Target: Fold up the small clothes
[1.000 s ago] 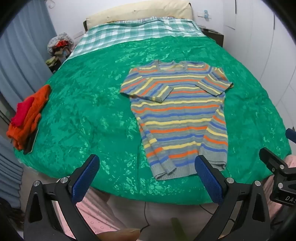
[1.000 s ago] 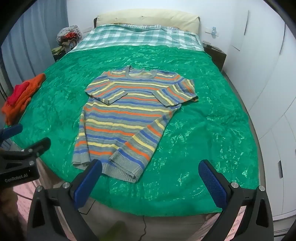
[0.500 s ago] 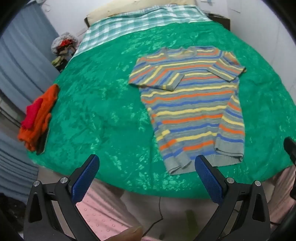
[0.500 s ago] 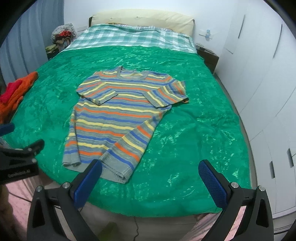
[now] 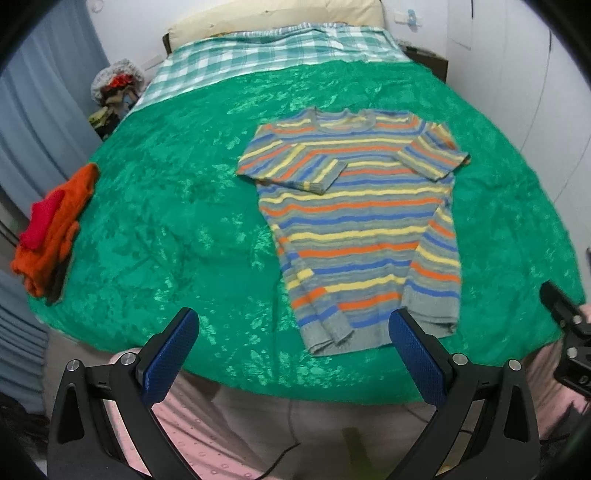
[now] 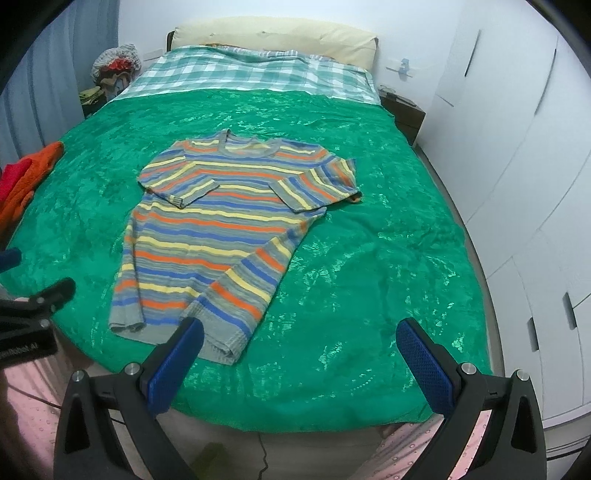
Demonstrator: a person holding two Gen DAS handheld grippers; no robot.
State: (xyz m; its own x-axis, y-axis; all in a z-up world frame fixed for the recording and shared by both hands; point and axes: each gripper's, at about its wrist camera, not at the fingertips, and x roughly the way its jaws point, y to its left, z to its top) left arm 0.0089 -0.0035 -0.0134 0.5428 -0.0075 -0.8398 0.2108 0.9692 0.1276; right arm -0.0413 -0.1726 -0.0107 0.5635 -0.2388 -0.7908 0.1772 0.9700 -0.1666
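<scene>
A striped sweater in grey, orange, yellow and blue lies flat on the green bedspread, neck toward the pillows. Both sleeves are folded in across the chest. Its hem rests near the bed's front edge. My left gripper hangs open below that edge, its right blue pad just under the hem. My right gripper is open too, off the front edge, with its left pad over the hem's right corner. Neither holds anything.
A pile of orange and red clothes sits at the bed's left edge. A checked sheet and cream pillow lie at the head. White wardrobes line the right; grey curtains hang left.
Both grippers shifted slightly in front of the bed, so the sweater sits a little differently in each view. The sweater itself has not moved, and both stay open.
</scene>
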